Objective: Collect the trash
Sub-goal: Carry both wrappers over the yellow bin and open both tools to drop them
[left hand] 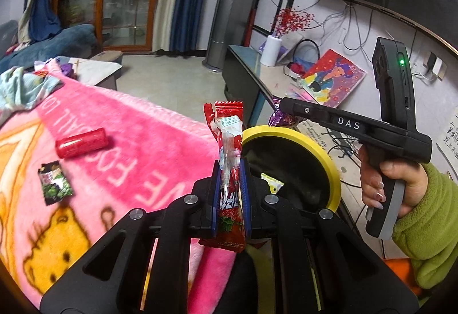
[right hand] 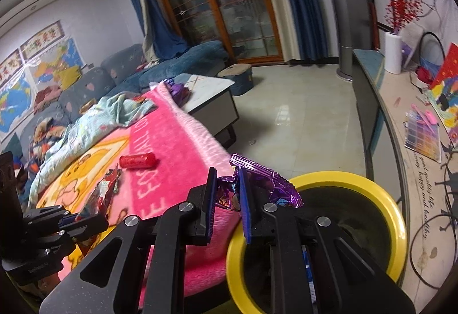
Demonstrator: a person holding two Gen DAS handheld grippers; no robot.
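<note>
A blanket (left hand: 148, 142) covers the surface at left, and the bin (right hand: 380, 194) stands just beside its right edge. On the blanket lie a can (left hand: 81, 141) and, nearer the camera, a small packet (left hand: 55, 182). The left gripper (left hand: 231, 191) holds a long wrapper (left hand: 229, 171) upright by the bin's left rim. The right gripper (right hand: 227, 194) holds a foil wrapper (right hand: 269, 185) over the bin's near-left rim. A cabinet (right hand: 369, 102) runs behind the bin along the right wall.

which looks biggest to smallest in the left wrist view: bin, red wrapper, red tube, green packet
1. bin
2. red wrapper, though it sits right at the camera in the left claw, which inflates it
3. red tube
4. green packet, close to the tube
</note>
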